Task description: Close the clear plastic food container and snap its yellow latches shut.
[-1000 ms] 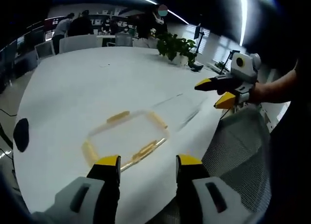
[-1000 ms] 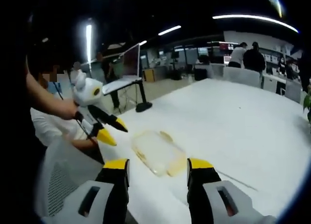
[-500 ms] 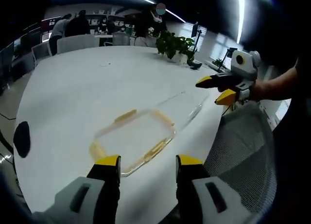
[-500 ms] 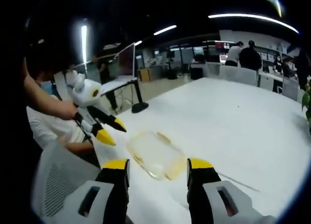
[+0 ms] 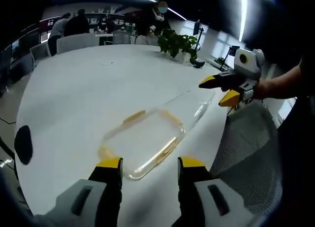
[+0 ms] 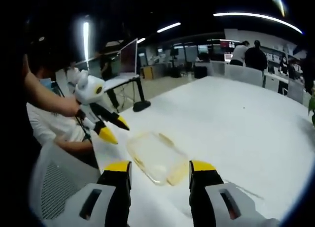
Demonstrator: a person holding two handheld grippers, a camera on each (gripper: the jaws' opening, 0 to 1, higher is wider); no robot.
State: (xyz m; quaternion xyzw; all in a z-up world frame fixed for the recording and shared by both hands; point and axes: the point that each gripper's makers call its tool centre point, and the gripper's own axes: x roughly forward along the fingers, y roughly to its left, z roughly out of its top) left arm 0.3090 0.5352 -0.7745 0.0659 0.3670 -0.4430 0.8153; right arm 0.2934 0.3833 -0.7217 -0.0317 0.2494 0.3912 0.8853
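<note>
Left claw and right claw agape, empty (container unlabelled).

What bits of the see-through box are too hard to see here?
- Food container lid: left gripper view, clear on white table; open or shut unclear.
- Yellow latches: right gripper view, blurred; snapped or not unclear.
- Container's near edge: hidden behind the right hand-held gripper.
</note>
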